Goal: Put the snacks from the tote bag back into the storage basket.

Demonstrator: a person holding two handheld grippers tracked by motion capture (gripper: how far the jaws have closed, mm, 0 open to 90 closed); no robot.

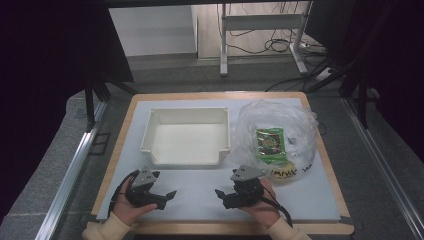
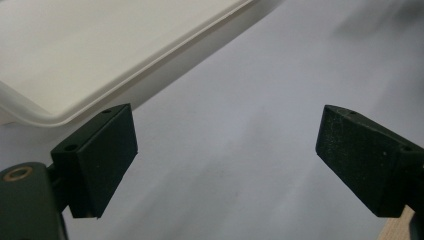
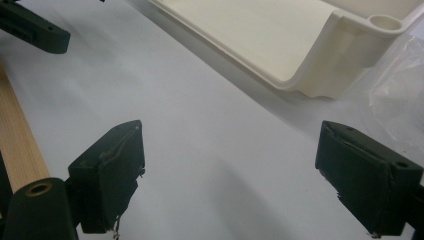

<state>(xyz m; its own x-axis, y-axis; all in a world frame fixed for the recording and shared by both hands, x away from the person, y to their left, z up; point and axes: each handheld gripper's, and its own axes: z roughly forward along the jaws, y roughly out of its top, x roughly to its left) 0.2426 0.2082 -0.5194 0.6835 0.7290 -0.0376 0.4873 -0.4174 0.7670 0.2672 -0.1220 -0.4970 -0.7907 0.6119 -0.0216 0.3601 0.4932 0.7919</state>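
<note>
A white plastic bin stands empty in the middle of the white mat. To its right lies a clear plastic bag with a green packet inside. My left gripper rests near the front edge, held in a hand, jaws pointing right. My right gripper faces it, jaws pointing left. In the left gripper view the left gripper is open over bare mat, the bin to the upper left. In the right gripper view the right gripper is open with nothing between its pads, the bin beyond it.
The white mat lies on a wooden table whose front edge is close behind both hands. The bag shows at the right of the right gripper view, and the left gripper's jaw at its top left.
</note>
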